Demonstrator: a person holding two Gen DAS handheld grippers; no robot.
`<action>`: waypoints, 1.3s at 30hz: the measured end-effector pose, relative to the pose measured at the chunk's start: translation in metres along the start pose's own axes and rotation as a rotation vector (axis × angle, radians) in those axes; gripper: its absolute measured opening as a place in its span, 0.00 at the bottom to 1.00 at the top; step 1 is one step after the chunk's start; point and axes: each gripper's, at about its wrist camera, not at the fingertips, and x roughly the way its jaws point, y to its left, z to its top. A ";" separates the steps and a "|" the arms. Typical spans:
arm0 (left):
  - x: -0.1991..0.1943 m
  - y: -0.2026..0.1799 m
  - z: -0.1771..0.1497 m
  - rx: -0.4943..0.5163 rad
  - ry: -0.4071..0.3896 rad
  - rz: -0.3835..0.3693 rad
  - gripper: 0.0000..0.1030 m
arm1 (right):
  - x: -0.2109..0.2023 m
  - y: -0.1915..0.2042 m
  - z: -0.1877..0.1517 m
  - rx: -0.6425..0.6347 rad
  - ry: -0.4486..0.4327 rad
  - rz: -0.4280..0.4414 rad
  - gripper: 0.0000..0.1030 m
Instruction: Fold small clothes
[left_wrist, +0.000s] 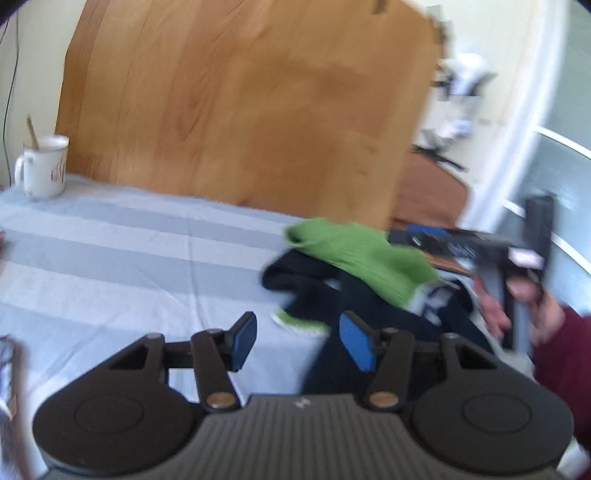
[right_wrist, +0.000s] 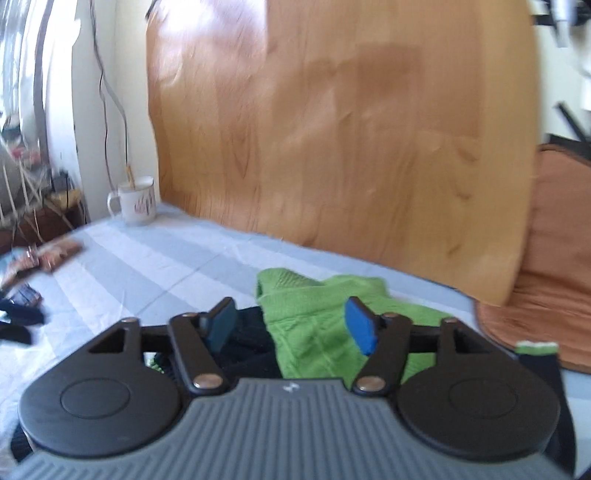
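Observation:
A green knitted garment (left_wrist: 364, 254) lies on top of dark navy clothes (left_wrist: 306, 284) on the striped blue-grey cloth (left_wrist: 110, 258). My left gripper (left_wrist: 301, 341) is open and empty, just short of the pile's left edge. In the right wrist view the green garment (right_wrist: 310, 317) lies right under my right gripper (right_wrist: 291, 325), which is open and empty, with the dark clothes (right_wrist: 251, 343) beneath it. The right gripper's body, held by a hand, shows in the left wrist view (left_wrist: 491, 251) to the right of the pile.
A white mug (left_wrist: 42, 168) with a stick in it stands at the far left by a wooden headboard (left_wrist: 240, 110); it shows in the right wrist view (right_wrist: 136, 201) too. Small dark items (right_wrist: 22, 314) and a patterned packet (right_wrist: 48, 254) lie left. A brown cushion (right_wrist: 554, 258) lies right.

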 end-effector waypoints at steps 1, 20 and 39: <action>0.022 -0.001 0.007 -0.010 0.022 0.008 0.50 | 0.004 0.004 -0.005 -0.040 0.020 -0.003 0.74; -0.080 0.071 0.064 -0.141 -0.359 0.366 0.07 | -0.040 -0.151 0.046 0.231 -0.164 -0.537 0.09; -0.022 -0.014 -0.083 0.000 0.066 0.145 0.62 | -0.058 -0.083 -0.018 0.140 0.050 -0.144 0.56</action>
